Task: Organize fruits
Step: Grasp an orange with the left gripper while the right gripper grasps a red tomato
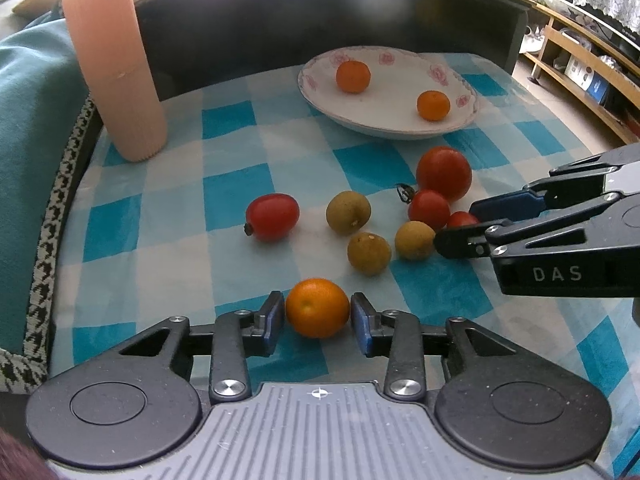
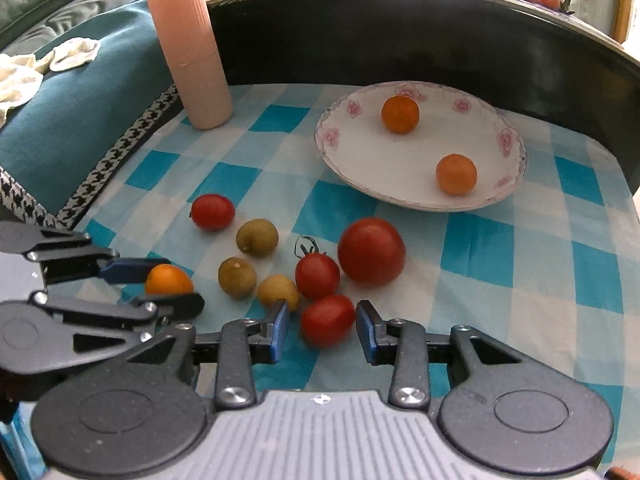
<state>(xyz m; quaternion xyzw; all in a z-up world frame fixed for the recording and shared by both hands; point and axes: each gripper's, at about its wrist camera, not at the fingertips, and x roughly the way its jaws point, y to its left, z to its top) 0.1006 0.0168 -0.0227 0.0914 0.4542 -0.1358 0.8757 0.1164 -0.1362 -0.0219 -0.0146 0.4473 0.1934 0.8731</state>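
Low center, the left hand-held gripper (image 1: 318, 316) brackets a round orange (image 1: 317, 307), pads just beside it. The right hand-held gripper (image 2: 323, 326) straddles a cherry tomato (image 2: 327, 320), jaws apart, level over the surface (image 2: 520, 280). Upper right, the plate (image 2: 352, 152) holds two oranges.

Soft daylight, perhaps window-lit; fisheye-warped edges.

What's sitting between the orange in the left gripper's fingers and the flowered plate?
The orange sits between the left gripper fingers, near edge of the cloth. Straight toward the plate lie three brownish-green fruits and a cluster of red tomatoes. Lifted over them, nothing visible blocks it.
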